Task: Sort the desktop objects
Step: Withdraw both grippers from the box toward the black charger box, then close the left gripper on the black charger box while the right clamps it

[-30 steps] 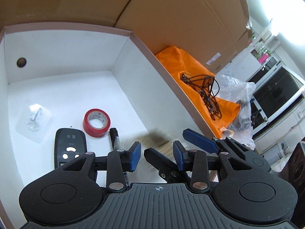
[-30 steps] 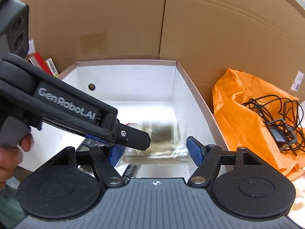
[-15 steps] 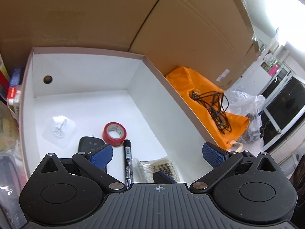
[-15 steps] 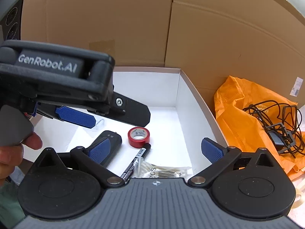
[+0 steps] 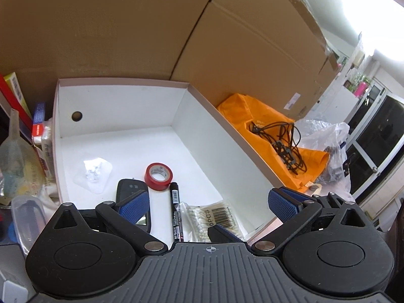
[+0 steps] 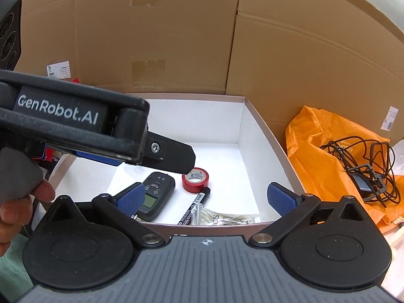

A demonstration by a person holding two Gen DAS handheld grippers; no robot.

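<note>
The left gripper (image 6: 161,156), marked "GenRobot.AI", and the right gripper (image 6: 209,198) both have their fingers spread wide and empty. A second ago they pinched the cotton swab pack (image 5: 214,217); it now lies in the white box (image 5: 121,101), at 3 o'clock of the black marker (image 5: 176,209).

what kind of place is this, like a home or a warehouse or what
Probably a cluttered home or small office corner used for storage, not a warehouse. Large cardboard boxes stand behind a white box of desk odds and ends, an orange bag holds tangled cables, and glazed doors show at the right.
</note>
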